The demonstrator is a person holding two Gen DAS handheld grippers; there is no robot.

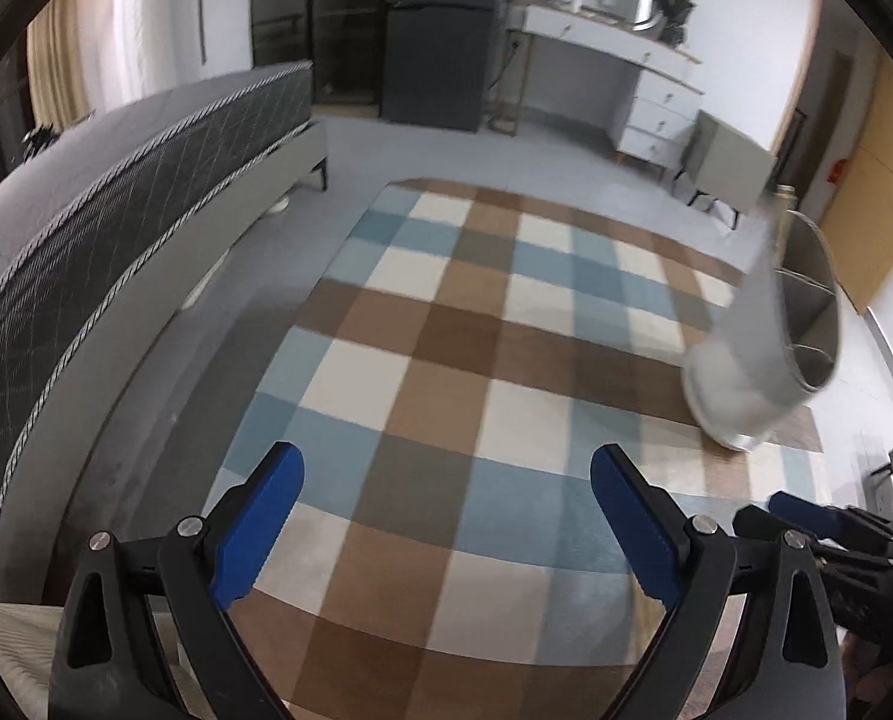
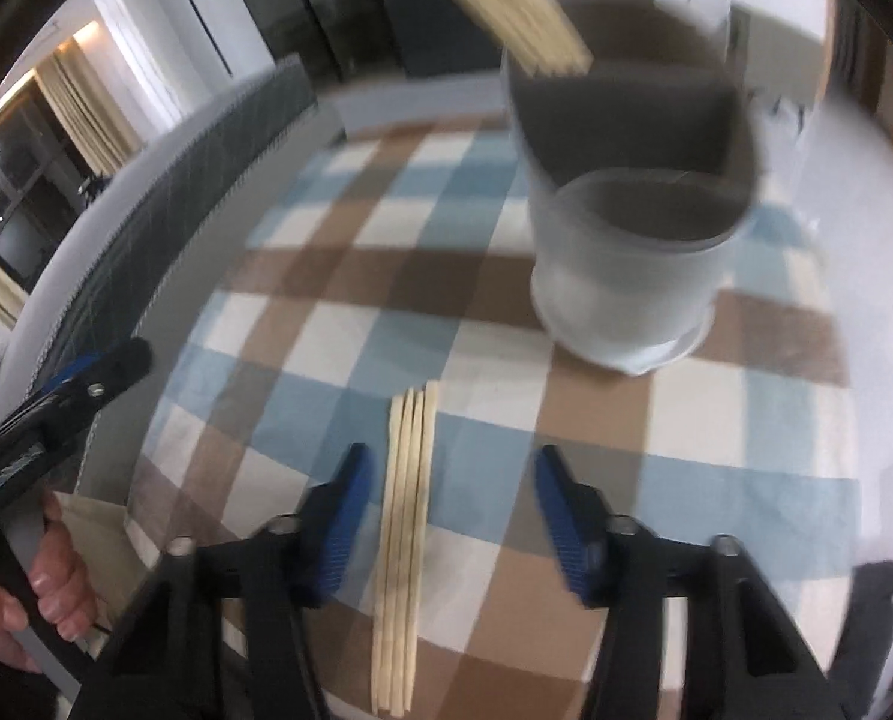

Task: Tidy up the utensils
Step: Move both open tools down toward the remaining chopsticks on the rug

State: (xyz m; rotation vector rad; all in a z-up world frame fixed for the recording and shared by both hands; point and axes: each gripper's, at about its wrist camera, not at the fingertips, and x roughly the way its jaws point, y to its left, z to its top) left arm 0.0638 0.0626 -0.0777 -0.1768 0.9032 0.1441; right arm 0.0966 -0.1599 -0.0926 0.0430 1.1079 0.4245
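The right gripper (image 2: 446,516) stands with its jaws apart, straddling but not touching a bundle of about four chopsticks (image 2: 404,540) lying on the checked cloth (image 2: 656,420); the left gripper (image 1: 446,516) is wide open over bare cloth. The pick-up seems in hand: next, lowering and closing on the bundle. Beyond stands one grey holder (image 2: 626,276), more chopsticks (image 2: 521,21) in its far compartment, too blurred to count.

The left tool (image 1: 446,531) hangs with its blue pads wide apart and nothing between them, above a checked cloth (image 1: 446,360) of blue, brown and white. At far right on the cloth stands a grey utensil holder (image 1: 758,354), blurred, and the right tool (image 1: 806,513) pokes in at the near right edge. A dark bed (image 1: 116,192) runs along the left.
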